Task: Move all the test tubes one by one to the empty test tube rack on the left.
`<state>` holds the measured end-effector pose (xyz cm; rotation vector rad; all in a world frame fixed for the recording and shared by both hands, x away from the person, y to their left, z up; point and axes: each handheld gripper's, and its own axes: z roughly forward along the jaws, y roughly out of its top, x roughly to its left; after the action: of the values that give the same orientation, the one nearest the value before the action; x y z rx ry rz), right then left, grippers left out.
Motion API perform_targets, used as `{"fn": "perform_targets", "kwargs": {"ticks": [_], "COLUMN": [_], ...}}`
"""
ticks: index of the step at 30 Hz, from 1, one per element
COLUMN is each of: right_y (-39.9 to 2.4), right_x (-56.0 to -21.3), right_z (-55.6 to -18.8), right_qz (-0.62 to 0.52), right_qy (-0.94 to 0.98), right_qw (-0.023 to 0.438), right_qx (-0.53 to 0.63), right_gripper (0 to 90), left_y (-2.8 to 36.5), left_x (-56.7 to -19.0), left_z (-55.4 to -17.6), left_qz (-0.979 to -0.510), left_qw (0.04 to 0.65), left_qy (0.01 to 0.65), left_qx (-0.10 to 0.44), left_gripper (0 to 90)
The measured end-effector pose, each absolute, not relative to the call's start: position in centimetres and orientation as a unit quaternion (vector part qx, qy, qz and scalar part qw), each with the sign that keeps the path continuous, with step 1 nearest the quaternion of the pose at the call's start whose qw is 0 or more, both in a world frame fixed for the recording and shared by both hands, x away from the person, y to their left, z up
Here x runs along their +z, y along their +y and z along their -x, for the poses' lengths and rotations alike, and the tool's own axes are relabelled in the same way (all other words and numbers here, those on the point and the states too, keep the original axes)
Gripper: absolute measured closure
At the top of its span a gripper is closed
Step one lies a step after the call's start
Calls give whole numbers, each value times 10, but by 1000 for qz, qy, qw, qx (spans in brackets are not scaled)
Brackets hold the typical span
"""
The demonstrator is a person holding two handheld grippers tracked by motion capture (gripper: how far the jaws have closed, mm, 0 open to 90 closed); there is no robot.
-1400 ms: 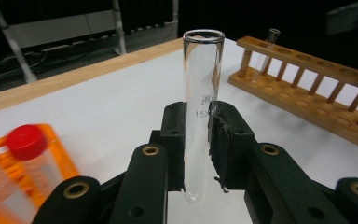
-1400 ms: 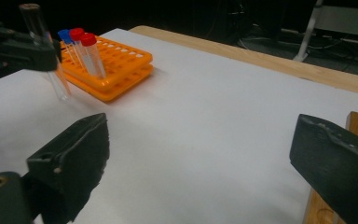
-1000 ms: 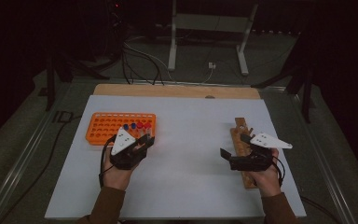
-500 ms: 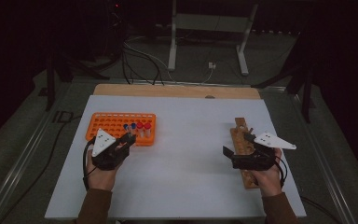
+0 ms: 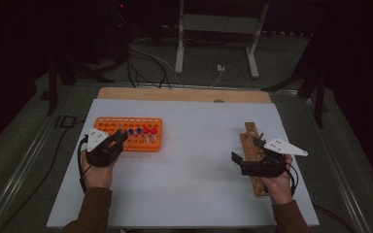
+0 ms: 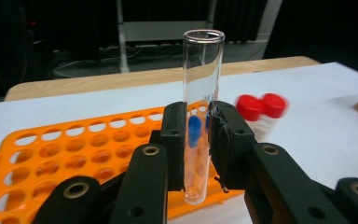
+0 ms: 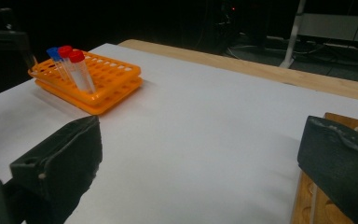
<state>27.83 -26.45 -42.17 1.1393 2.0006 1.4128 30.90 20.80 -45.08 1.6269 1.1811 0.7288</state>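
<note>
Left gripper (image 6: 197,154) is clamped on a clear empty glass test tube (image 6: 201,93), held upright with its open mouth up and its round bottom below the pads. It hangs just over the near edge of the orange plastic tube rack (image 5: 126,127), which sits toward the left edge of the white table sheet (image 5: 194,184).

Right gripper (image 5: 250,162) stands wide with nothing between the jaws, low over the near end of the long wooden holder with round holes (image 5: 250,145), near the sheet's right edge.

Risks, as judgement:
- Glass in hard pads: too much squeeze could crack it; too little and the smooth wall could slide down.
- Grip sits on the lower half, so the tall top could tip if the bottom catches a hole's rim.
- The capped tubes, two blue-capped tubes (image 5: 135,132) and two red-capped tubes (image 5: 149,132), stand at the rack's right end; a sideways swing could knock them.

Hard to make out:
- In the left gripper view the red caps are blurred and the blue ones show through the glass only.
- The tube is barely visible in the high view, so which hole lies under it I cannot tell.
- In the right gripper view the wooden holder is cut off by the frame and partly behind a jaw.
- The room beyond the table's far edge is dark.
</note>
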Motion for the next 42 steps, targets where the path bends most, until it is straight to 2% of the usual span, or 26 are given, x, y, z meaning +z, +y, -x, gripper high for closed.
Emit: {"fn": "perform_targets", "kwargs": {"ticks": [7, 19, 42], "right_y": [-264, -262, -262], "right_x": [-423, -424, -426], "right_z": [-279, -279, -280], "right_qz": [-412, -411, -407], "right_qy": [723, 726, 731], "right_qw": [216, 213, 207], "right_qx": [510, 508, 507], "right_gripper": [4, 4, 5], "left_y": [207, 206, 197], "left_x": [-461, -473, -496], "left_z": [-324, -339, -338], "left_qz": [-670, -662, -715], "left_qw": [457, 449, 386], "left_qy": [494, 520, 502], "left_qx": [313, 300, 298], "left_gripper": [763, 762, 767]}}
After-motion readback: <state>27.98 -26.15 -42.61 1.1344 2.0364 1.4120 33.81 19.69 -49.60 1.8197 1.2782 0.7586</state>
